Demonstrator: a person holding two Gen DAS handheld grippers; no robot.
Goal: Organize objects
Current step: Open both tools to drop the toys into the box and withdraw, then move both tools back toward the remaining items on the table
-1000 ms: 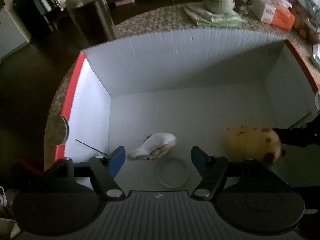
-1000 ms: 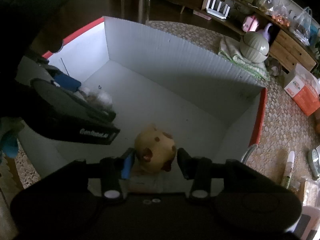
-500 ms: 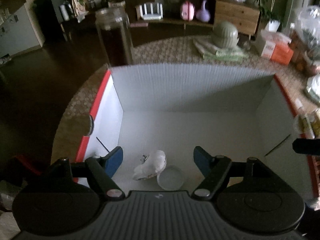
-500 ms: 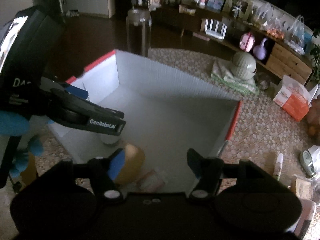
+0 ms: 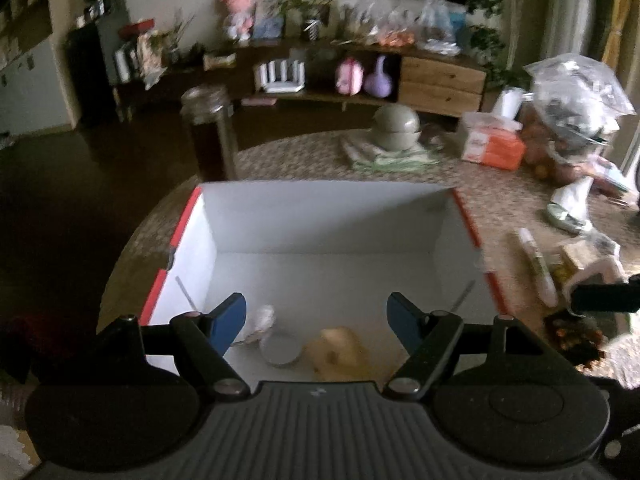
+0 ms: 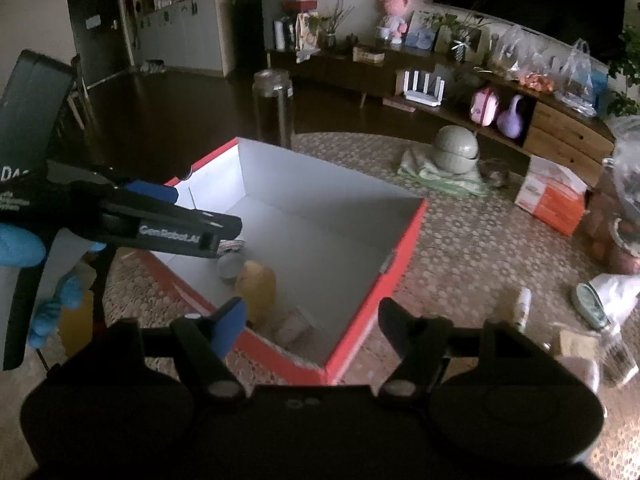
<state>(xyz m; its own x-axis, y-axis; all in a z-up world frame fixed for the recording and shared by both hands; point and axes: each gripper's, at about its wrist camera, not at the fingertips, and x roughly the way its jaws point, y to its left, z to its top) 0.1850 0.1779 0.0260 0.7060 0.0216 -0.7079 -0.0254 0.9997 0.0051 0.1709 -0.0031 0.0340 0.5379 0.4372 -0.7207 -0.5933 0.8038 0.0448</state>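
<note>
Judging by the box [image 6: 404, 236]: toy [image 6: 256, 286], lid [image 5: 280, 350] and shell [image 5: 262, 320] are stowed inside; tube [image 6: 523, 307] is left beside it. Left gripper [image 5: 316, 318] is held apart, empty; right gripper [image 6: 312, 320] jaws are opening, nothing between.

A white box [image 5: 320, 224] with red edges sits on a pebble-patterned brown tablecloth [image 6: 460, 248].

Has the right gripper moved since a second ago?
Yes. The right gripper has drawn up and back from the yellow toy in the box, its empty jaws opening.
</note>
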